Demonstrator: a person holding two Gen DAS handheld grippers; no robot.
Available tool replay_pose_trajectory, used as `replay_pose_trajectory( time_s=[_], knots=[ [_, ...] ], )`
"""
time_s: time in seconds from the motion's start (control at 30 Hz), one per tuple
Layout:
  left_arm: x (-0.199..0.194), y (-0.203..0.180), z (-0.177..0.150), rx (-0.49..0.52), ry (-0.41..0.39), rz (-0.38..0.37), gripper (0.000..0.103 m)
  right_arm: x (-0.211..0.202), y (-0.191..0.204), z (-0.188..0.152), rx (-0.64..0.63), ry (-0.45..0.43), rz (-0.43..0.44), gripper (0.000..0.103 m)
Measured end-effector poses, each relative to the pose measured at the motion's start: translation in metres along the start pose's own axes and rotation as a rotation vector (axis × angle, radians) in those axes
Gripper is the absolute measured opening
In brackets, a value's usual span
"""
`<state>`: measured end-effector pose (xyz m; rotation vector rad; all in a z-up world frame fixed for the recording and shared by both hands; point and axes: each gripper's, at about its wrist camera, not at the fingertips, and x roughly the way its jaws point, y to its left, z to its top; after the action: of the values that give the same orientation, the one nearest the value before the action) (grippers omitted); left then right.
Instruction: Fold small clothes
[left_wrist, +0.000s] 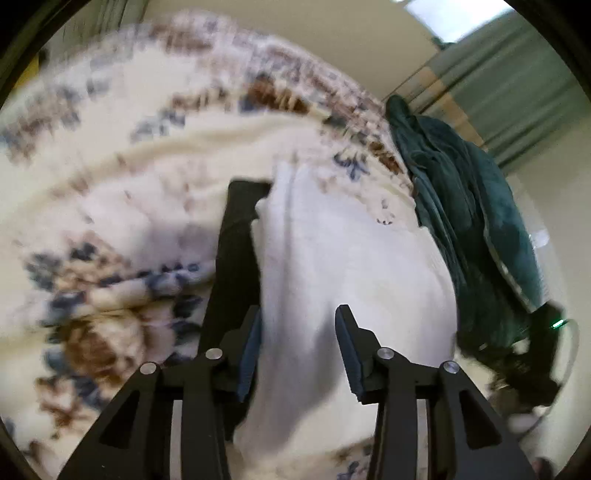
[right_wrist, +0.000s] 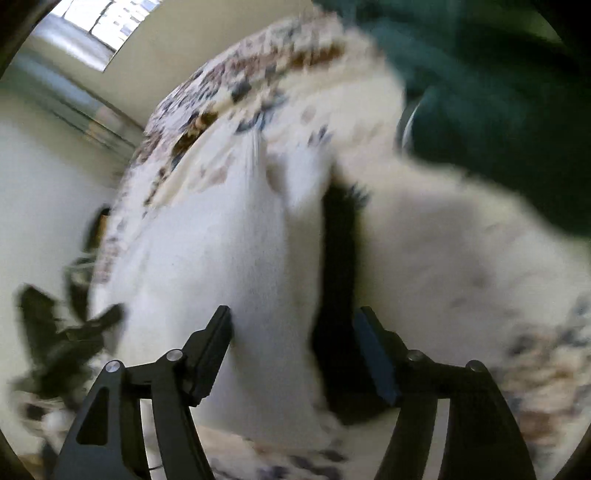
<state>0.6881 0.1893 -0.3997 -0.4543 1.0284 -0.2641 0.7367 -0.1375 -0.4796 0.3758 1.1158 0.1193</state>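
A white garment lay on a bed covered by a cream blanket printed with blue and brown flowers, and both views of it were smeared by blur. In the left wrist view the garment stretched away from the camera toward the far edge of the bed, with a black cloth showing from under its left side. The left gripper hovered just over the near part of the white garment with its jaws spread; the fabric showed between them, but the pads were not pressing on it. A dark green blanket was bunched along the right edge of the bed. In the right wrist view the right gripper also stood with its jaws wide apart above the white garment, pinching nothing; the black cloth ran along the garment's right side, between it and the cream blanket. The dark green blanket filled the upper right there. Past the bed's left edge some dark shapes appeared, too blurred to identify.
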Motion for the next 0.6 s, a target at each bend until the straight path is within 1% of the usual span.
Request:
replay_pose_trajectory(
  time_s=[0.03, 0.1, 0.13, 0.17, 0.2, 0.23, 0.27, 0.3, 0.33, 0.37, 0.4, 0.43, 0.5, 0.57, 0.6],
  knots=[
    [-0.002, -0.008, -0.004, 0.032, -0.014, 0.036, 0.055, -0.009, 0.009, -0.005, -0.024, -0.022, -0.006, 0.071],
    [0.003, -0.018, -0.013, 0.088, -0.026, 0.108, 0.070, -0.012, 0.026, -0.009, -0.054, -0.033, -0.012, 0.070],
    [0.014, -0.018, -0.017, 0.098, -0.017, 0.145, 0.070, -0.010, 0.033, -0.016, -0.079, -0.034, -0.035, 0.070],
    [0.024, -0.017, -0.021, 0.095, 0.006, 0.167, 0.070, -0.010, 0.037, -0.028, -0.104, -0.024, -0.076, 0.070],
    [0.035, -0.012, -0.025, 0.092, 0.029, 0.198, 0.070, -0.005, 0.042, -0.032, -0.124, -0.009, -0.120, 0.070],
    [0.039, -0.005, -0.029, 0.085, 0.040, 0.201, 0.071, 0.007, 0.042, -0.038, -0.139, 0.016, -0.176, 0.070],
    [0.046, 0.004, -0.033, 0.064, 0.053, 0.196, 0.074, 0.013, 0.034, -0.049, -0.148, 0.039, -0.201, 0.070],
    [0.049, 0.013, -0.035, 0.029, 0.057, 0.186, 0.082, 0.019, 0.030, -0.053, -0.149, 0.051, -0.210, 0.070],
    [0.048, 0.015, -0.035, 0.012, 0.060, 0.181, 0.086, 0.025, 0.026, -0.056, -0.149, 0.058, -0.220, 0.070],
    [0.045, 0.014, -0.035, 0.010, 0.058, 0.182, 0.086, 0.026, 0.024, -0.059, -0.154, 0.057, -0.221, 0.070],
    [0.040, 0.008, -0.036, 0.025, 0.052, 0.207, 0.086, 0.024, 0.026, -0.060, -0.164, 0.057, -0.226, 0.071],
    [0.036, 0.000, -0.036, 0.049, 0.044, 0.234, 0.086, 0.020, 0.028, -0.061, -0.172, 0.058, -0.243, 0.074],
    [0.023, -0.019, -0.038, 0.100, 0.024, 0.277, 0.086, 0.010, 0.030, -0.061, -0.169, 0.037, -0.275, 0.094],
    [0.012, -0.034, -0.041, 0.129, 0.012, 0.303, 0.086, -0.009, 0.032, -0.066, -0.168, 0.012, -0.330, 0.103],
    [0.007, -0.042, -0.044, 0.143, 0.013, 0.314, 0.087, -0.018, 0.033, -0.069, -0.163, 0.006, -0.348, 0.103]
  ],
)
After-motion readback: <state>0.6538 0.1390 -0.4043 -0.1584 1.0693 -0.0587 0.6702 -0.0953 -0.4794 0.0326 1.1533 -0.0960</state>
